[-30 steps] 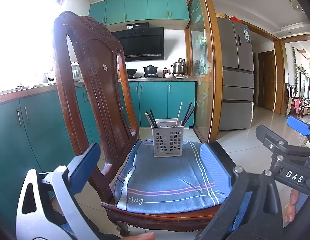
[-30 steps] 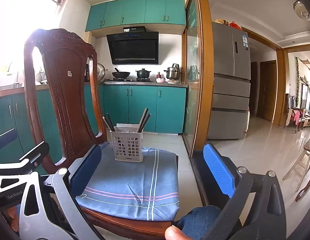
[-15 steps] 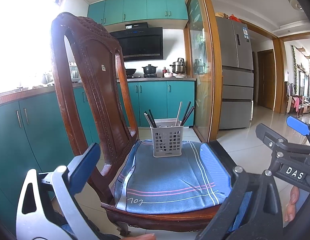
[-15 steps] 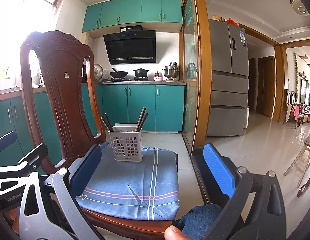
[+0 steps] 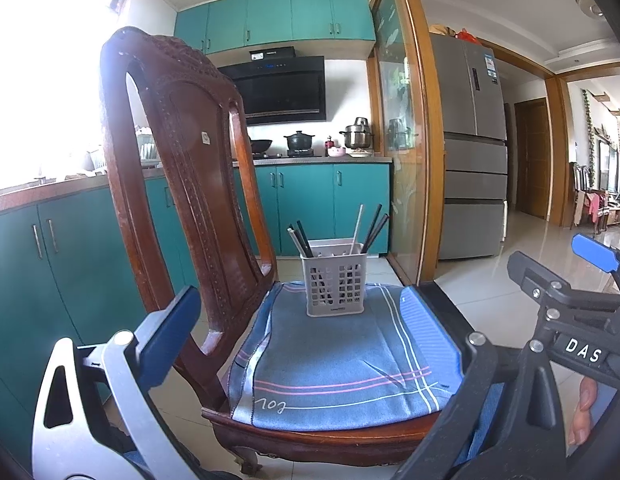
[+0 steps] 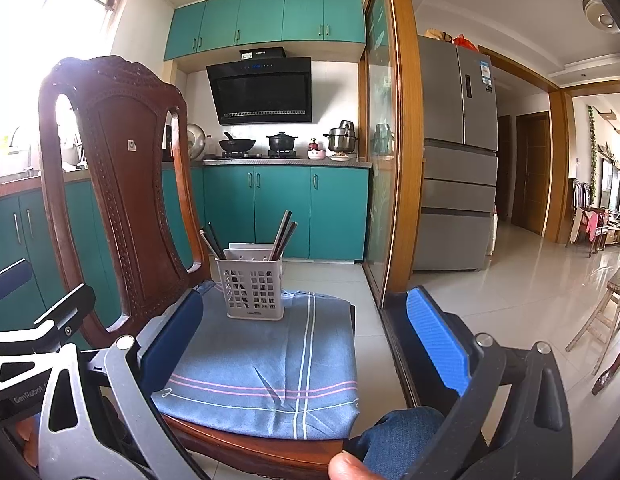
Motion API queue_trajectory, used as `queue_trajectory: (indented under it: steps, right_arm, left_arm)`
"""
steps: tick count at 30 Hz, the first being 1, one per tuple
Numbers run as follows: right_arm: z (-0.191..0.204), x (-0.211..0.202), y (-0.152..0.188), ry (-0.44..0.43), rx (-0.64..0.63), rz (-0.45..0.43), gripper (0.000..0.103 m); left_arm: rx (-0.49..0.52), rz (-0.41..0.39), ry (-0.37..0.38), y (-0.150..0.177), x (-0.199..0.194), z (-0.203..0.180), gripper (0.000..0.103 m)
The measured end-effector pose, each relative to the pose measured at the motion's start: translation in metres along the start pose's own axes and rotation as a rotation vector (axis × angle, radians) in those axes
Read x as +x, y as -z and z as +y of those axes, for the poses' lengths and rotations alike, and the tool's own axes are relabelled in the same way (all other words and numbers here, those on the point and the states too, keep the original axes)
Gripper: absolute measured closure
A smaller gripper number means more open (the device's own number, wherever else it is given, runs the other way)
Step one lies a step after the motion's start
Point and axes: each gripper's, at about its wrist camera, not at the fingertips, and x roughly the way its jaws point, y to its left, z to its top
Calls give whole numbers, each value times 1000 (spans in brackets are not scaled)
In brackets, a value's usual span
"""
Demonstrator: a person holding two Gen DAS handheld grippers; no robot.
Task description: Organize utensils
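A grey slotted utensil basket point(image 5: 336, 284) stands upright on a blue striped cloth point(image 5: 334, 364) on a wooden chair seat. Several dark and pale chopsticks point(image 5: 372, 228) stick up out of it. It also shows in the right wrist view point(image 6: 252, 289), with chopsticks point(image 6: 284, 234) in it. My left gripper point(image 5: 300, 332) is open and empty, held back from the chair's front edge. My right gripper point(image 6: 306, 336) is open and empty, also in front of the chair. The right gripper's frame shows at the right of the left wrist view point(image 5: 570, 300).
The chair's tall carved back point(image 5: 182, 168) rises left of the basket. Teal kitchen cabinets point(image 5: 310, 204) and a stove with pots stand behind. A glass sliding door frame point(image 6: 406, 160) and a grey fridge point(image 6: 458, 160) are on the right. The floor is tiled.
Both grippers have drifted slightly; the view has tilted a little. The basket and chopsticks have not moved. Both grippers stay open.
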Motion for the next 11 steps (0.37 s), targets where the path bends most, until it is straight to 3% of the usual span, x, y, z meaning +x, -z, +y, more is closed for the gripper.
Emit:
queue_trajectory:
  steps: [11]
  right_arm:
    - [0, 9, 2, 4, -3, 23, 3]
  left_arm:
    - [-24, 61, 17, 6, 17, 2, 4]
